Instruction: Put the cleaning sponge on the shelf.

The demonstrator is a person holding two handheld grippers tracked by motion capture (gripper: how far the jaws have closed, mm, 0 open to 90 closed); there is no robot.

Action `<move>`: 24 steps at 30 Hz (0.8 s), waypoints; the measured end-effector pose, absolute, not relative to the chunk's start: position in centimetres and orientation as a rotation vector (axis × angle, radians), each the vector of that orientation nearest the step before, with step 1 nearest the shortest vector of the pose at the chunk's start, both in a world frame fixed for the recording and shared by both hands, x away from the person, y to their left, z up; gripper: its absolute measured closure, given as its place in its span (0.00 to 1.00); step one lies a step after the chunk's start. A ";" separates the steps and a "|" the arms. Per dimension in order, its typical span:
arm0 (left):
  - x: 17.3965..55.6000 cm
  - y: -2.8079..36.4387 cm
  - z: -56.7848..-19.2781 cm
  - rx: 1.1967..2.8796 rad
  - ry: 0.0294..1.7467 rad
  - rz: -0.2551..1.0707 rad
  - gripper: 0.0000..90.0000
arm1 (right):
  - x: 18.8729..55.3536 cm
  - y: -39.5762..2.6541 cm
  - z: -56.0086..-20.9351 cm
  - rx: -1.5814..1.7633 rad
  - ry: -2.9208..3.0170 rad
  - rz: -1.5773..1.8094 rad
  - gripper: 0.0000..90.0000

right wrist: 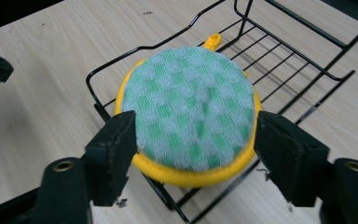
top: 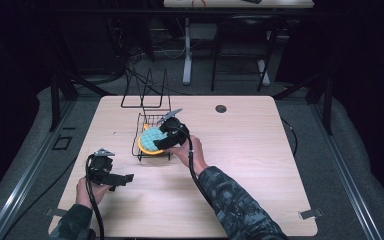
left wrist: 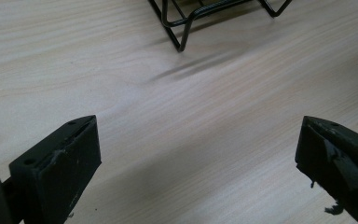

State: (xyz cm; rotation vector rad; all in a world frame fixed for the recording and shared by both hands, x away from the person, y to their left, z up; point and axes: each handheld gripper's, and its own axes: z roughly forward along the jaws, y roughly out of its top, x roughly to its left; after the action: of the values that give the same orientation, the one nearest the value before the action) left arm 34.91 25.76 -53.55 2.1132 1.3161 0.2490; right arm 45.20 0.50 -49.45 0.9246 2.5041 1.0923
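Round green-checked pad (right wrist: 189, 112) with yellow rim lies in the wire rack (right wrist: 289, 60); right gripper (right wrist: 193, 140) clasps its sides, forearm angled in. Left gripper (left wrist: 198, 163) hovers over the table (left wrist: 168, 116), jaws wide, nothing between them.

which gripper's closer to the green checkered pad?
Right. The right gripper has its jaws on either side of the green checkered pad in the wire rack; the left gripper hangs over bare table, off the rack.
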 end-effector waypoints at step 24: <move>35.0 25.3 -53.5 2.118 1.286 0.237 0.00 | 40.0 -9.8 -45.5 0.925 2.440 1.051 0.16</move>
State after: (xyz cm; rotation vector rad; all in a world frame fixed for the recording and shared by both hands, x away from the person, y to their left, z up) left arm 35.02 25.29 -53.52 2.1178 1.2865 0.2367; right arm 39.98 -9.85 -45.50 0.9255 2.4402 1.0511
